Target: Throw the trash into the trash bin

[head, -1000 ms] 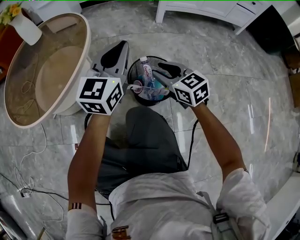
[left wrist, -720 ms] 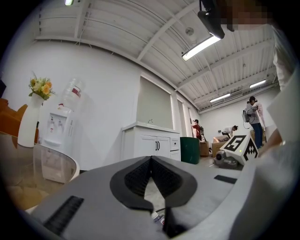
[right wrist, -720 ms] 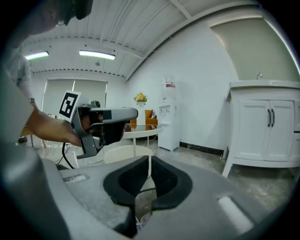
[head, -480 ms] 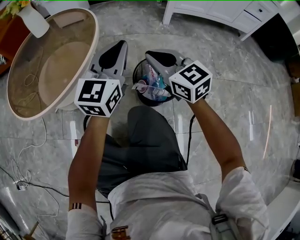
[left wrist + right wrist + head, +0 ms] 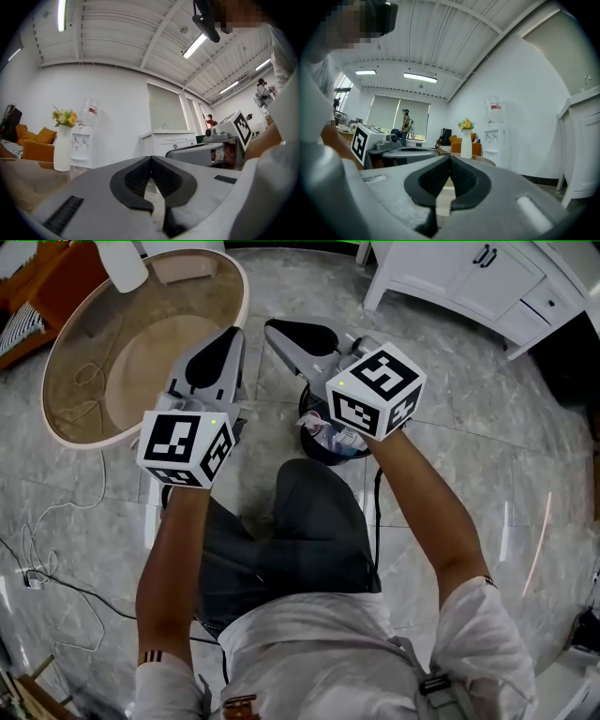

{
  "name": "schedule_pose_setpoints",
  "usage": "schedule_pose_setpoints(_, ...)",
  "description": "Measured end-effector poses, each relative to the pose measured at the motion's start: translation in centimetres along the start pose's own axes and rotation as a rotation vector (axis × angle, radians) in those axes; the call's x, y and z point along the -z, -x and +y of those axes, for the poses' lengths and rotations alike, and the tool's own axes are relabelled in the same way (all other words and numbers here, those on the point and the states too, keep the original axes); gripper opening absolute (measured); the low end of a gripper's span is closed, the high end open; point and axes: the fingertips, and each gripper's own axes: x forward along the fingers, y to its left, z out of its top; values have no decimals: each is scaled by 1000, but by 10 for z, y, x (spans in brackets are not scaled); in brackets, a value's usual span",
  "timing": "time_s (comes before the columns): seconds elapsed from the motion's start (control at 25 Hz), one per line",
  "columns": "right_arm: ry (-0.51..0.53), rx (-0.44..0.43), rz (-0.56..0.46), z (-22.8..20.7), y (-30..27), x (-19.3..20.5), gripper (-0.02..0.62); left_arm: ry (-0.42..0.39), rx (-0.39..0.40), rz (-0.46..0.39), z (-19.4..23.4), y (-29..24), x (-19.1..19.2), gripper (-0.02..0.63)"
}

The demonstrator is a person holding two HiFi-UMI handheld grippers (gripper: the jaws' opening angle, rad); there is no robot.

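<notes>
Both tongs were held out roughly level in front of the seated person. Left tongs [image 5: 225, 343]: jaws together, tips meeting, nothing between them [image 5: 151, 159]. Right tongs [image 5: 281, 334]: jaws likewise pressed together and empty [image 5: 450, 159]. The two pairs sat side by side and apart, the right tongs' tips angled toward the left pair. The trash bin [image 5: 314, 448] stood on the floor [image 5: 450, 427] below the right tongs, back from their tips toward the person, partly covered by that pair's marker cube. The trash [image 5: 339, 439], a crumpled mix of clear plastic and paper, lay inside the bin, well below both tongs and touching neither. A round tabletop [image 5: 56, 427] lay to the left of the left tongs, its rim close beside them. A white vase [image 5: 122, 263] stood at its far edge; it held yellow flowers in the left gripper view [image 5: 62, 145]. A white cabinet [image 5: 469, 287] stood beyond and to the right of the right tongs. A water dispenser [image 5: 494, 136] stood against the wall ahead of the right tongs.
</notes>
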Motion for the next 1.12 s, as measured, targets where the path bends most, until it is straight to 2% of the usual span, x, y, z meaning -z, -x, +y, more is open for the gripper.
schedule_pose_setpoints(0.2,24,-82,-36,26,-36,-18,2,-36,-90,-14,39,27,-23,-2)
schedule_pose_setpoints(0.36,51,-146,-55,49,-64,-55,2,-70,-122,-5,59,41,-62,-2)
schedule_pose_setpoints(0.56,48,-214,-67,75,-90,-126,2,-92,-151,10,81,55,-130,-2)
schedule_pose_setpoints(0.84,24,-255,-71,106,-112,-224,1,-63,-232,18,116,88,-229,-2)
schedule_pose_setpoints(1.12,-3,-271,-83,129,-105,-340,0,-45,-237,10,108,102,-344,-2)
